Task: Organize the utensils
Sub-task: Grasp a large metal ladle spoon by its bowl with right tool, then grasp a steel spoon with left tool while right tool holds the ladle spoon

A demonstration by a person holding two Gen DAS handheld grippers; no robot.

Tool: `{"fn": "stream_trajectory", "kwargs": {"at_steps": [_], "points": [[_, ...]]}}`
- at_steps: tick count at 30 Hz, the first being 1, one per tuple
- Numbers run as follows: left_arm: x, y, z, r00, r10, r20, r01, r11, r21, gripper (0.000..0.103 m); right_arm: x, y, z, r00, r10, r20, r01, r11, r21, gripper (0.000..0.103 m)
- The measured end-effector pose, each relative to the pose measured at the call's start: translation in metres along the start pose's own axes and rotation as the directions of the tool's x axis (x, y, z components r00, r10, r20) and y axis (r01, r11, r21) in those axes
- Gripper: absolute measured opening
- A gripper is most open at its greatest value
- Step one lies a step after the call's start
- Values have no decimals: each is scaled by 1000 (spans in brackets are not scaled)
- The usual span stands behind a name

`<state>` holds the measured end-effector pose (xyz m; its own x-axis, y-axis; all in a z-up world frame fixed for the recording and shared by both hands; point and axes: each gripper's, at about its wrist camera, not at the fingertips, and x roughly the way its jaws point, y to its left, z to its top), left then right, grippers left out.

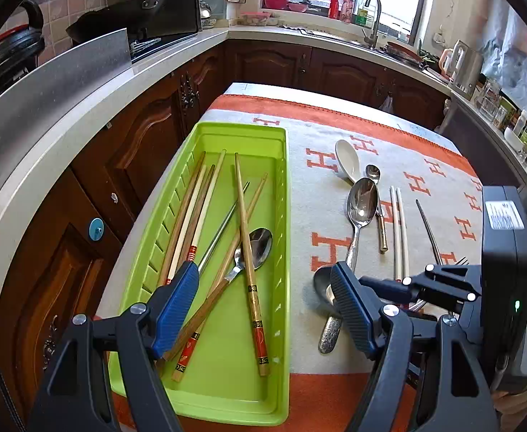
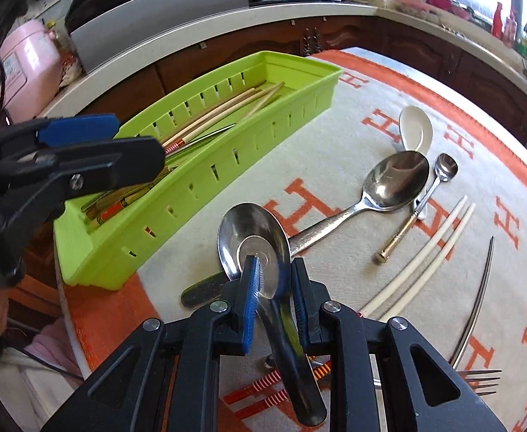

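Seen from the left wrist, the left gripper point(image 1: 263, 288) is held spread wide and tilted steeply down over the near end of the green tray point(image 1: 281, 216). Nothing is pinched between its blue pads point(image 1: 177, 306); one finger hangs above the chopsticks point(image 1: 191, 208) and the metal spoon point(image 1: 256, 248) lying in the tray, the other above the cloth point(image 1: 317, 194) just outside the tray's right wall. Beside that finger the right gripper point(image 1: 412, 286) is seen low over the cloth, with a sleeve at the frame's right edge. Further out on the cloth a large spoon point(image 1: 360, 205), a white spoon point(image 1: 348, 160), a small spoon point(image 1: 373, 172) and two white chopsticks point(image 1: 398, 230) are laid.

Seen from the right wrist, the right gripper point(image 2: 274, 280) is pointed steeply down with its jaws nearly together. A dark-handled spoon point(image 2: 254, 241) is pinched by the neck between the pads, its bowl ahead of the fingertips and resting over the handle of the large spoon point(image 2: 400, 180), its handle running back under the gripper. The left gripper point(image 2: 83, 133) is seen at the left above the tray point(image 2: 227, 165). A fork point(image 2: 479, 378) lies at the lower right on the cloth point(image 2: 335, 136).
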<state>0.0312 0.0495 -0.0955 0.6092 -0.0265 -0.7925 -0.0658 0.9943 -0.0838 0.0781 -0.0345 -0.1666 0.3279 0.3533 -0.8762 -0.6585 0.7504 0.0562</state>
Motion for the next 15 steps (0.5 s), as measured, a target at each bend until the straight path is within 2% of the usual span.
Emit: {"fn": "stream_trajectory", "kwargs": {"at_steps": [1,2,5,9,15], "points": [[0,1,0,1000,-1,0,1,1000,-3,74,1,1,0,1000,1,0,-1,1000,-2,6],[0,1,0,1000,-1,1,1,1000,-5,74,-1,2,-1,1000,4,-1,-4,1000,2,4],[-2,3,0,1000,-1,8,1,1000,-7,74,-4,0,-4,1000,10,3,-10,999,42,3],[-4,1,2,1000,-4,11,4,1000,-1,74,-18,-17,-9,999,27,29,-31,986,166,1],[-1,-17,14,999,-41,-11,41,997,71,74,-47,-53,-22,995,11,100,-44,940,337,1]]}}
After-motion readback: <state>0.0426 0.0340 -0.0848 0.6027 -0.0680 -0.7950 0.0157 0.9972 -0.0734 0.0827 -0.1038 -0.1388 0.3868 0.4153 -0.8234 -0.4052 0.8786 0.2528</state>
